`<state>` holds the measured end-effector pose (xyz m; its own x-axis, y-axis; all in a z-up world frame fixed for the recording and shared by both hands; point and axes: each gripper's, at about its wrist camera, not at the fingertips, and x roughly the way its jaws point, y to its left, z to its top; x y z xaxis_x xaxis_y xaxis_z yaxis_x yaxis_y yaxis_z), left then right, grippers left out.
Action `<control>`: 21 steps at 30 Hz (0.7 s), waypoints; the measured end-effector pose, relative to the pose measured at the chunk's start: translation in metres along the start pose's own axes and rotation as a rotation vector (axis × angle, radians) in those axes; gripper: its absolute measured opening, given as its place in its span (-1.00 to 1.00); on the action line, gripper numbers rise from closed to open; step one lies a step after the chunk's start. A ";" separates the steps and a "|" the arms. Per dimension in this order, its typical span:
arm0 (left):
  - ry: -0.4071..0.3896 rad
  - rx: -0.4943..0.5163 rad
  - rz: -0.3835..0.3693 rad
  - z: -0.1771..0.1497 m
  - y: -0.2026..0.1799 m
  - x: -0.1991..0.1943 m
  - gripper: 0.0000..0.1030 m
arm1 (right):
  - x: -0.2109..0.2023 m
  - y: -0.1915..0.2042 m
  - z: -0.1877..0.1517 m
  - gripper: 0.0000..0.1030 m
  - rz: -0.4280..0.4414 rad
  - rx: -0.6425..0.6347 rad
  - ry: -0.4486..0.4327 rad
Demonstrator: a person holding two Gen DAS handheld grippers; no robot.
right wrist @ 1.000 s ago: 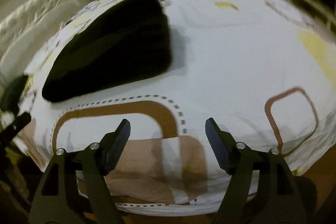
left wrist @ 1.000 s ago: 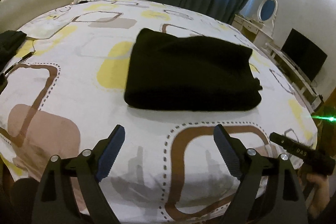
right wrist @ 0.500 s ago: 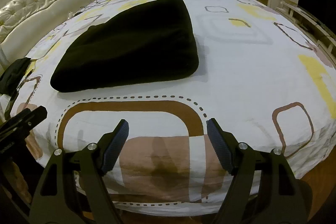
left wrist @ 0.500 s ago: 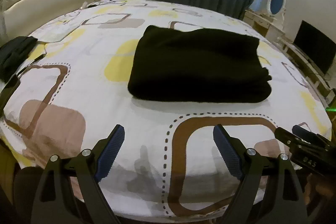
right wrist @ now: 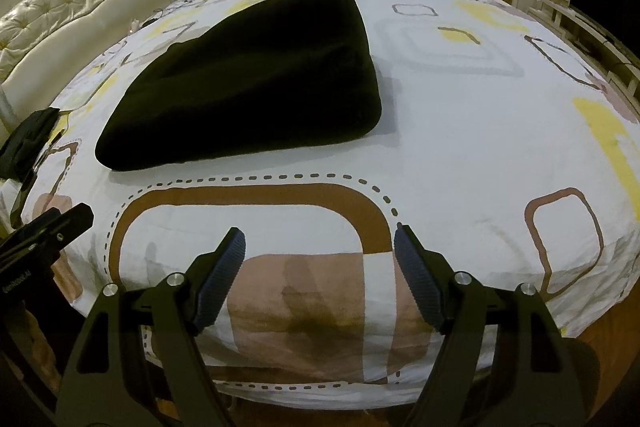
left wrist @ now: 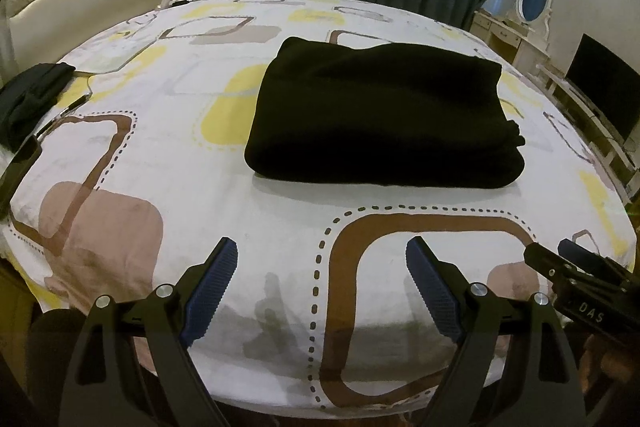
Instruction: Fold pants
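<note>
The black, thick, soft knit pants [left wrist: 380,119] lay folded mid-bed on the patterned sheet [left wrist: 160,155]. Left gripper [left wrist: 322,291] and right gripper [right wrist: 320,277] stood spread, empty. Likely limp, light; grip the doubled near edge.

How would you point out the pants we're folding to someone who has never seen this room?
Start at the big bed with the white cover printed in yellow, pink and brown rounded squares. Near its middle lie the black pants, folded into one thick rectangular stack. The only other dark cloth is a smaller, crumpled heap at the bed's left edge, well apart; the pants are larger, flat and neatly squared.
</note>
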<state>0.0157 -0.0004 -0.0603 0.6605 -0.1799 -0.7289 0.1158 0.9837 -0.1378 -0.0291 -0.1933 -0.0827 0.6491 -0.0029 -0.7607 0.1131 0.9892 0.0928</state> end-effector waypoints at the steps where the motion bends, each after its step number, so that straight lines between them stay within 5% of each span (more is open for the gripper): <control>1: 0.003 0.002 -0.001 0.000 0.000 0.000 0.65 | 0.000 0.000 0.000 0.50 0.000 -0.001 0.002; 15: 0.018 0.071 0.046 0.002 -0.009 0.002 0.66 | 0.002 0.000 -0.003 0.50 0.010 0.002 0.014; 21: -0.046 0.110 0.096 0.003 -0.016 -0.008 0.66 | 0.003 0.000 -0.003 0.50 0.017 0.000 0.018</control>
<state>0.0112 -0.0145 -0.0502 0.7054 -0.0872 -0.7034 0.1296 0.9915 0.0071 -0.0295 -0.1928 -0.0865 0.6372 0.0166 -0.7705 0.1020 0.9892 0.1057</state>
